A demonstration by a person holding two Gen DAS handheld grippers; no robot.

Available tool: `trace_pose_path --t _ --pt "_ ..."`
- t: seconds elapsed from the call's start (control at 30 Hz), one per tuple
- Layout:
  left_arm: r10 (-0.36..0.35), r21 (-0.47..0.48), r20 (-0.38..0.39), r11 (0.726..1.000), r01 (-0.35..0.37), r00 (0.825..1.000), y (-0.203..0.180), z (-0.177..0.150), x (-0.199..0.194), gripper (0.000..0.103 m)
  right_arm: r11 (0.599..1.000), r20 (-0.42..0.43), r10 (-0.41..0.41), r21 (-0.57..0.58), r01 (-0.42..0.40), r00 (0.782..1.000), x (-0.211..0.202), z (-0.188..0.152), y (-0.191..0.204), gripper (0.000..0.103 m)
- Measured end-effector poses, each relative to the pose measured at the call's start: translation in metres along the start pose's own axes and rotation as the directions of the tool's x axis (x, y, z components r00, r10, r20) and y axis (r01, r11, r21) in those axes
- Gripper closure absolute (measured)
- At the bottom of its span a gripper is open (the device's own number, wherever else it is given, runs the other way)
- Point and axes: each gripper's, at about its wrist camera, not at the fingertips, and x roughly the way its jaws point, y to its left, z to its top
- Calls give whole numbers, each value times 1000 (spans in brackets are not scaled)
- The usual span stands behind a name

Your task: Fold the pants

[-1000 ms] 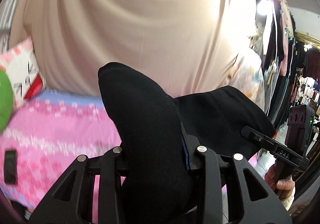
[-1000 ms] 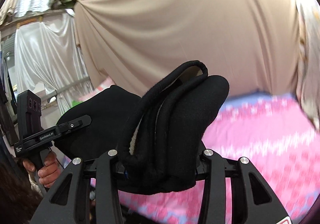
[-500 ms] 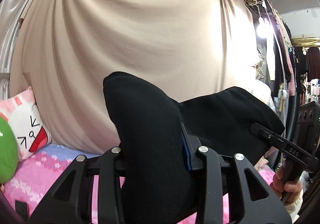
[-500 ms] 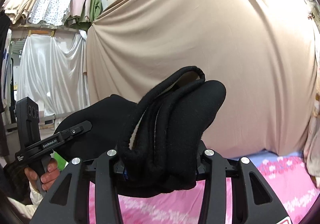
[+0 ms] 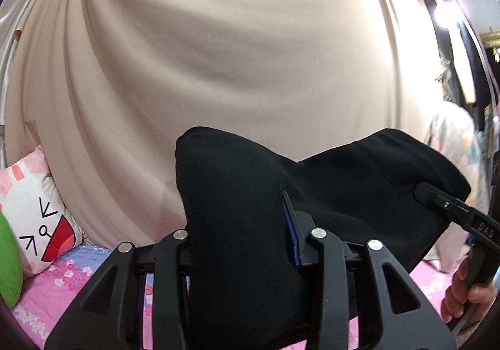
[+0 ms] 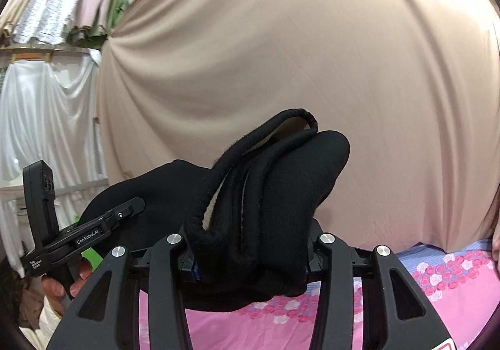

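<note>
Pants (image 5: 359, 193) lifted above bed (image 6: 437, 281) | I clamped both grippers, left (image 5: 237, 243) and right (image 6: 250, 253), on bunched fabric, keeping an edge taut for folding.

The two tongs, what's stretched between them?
The black pants span from the left tongs to the right tongs, seen in the left wrist view.

"DAS" on right gripper (image 5: 453, 209), "GenRobot.AI" on left gripper (image 6: 103, 221)

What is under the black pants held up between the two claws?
Under the black pants, a pink flowered bedsheet shows, apart from the lifted fabric. The bunched cloth clamped in the right claw and left claw covers the sheet directly beneath.
</note>
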Motion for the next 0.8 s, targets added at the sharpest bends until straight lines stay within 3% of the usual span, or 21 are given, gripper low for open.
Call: trace_pose_path --t 0.27,0.47,0.57,0.6,0.63,0.7,0.73,0.77,0.8 --pt "51 22 -139 999 -49 989 5 -67 120 67 993 -149 -53 95 67 987 96 -68 -84 61" --pt "80 16 -309 997 -79 948 14 -139 194 67 978 -300 -86 155 138 950 156 -140 -136 61" --pt "73 -15 -410 996 -87 909 23 -178 222 67 966 -400 -79 197 169 913 183 -176 -156 61" --pt "62 -34 -454 996 -87 889 28 -193 232 67 961 -434 -76 208 182 897 189 -189 -163 61" --pt "55 -48 -484 995 -90 873 31 -204 236 67 953 -487 -73 222 204 870 198 -207 -171 60" --pt "51 -74 -530 992 -106 846 38 -229 242 63 948 -540 -89 211 237 837 203 -227 -177 54" --pt "55 -72 -533 991 -110 844 41 -234 240 56 943 -564 -88 219 251 821 204 -231 -180 51" --pt "68 -63 -557 990 -124 828 42 -238 239 45 940 -579 -95 216 265 810 205 -230 -182 46" --pt "80 -65 -576 988 -143 814 44 -241 240 38 937 -611 -117 193 291 783 207 -233 -185 36"
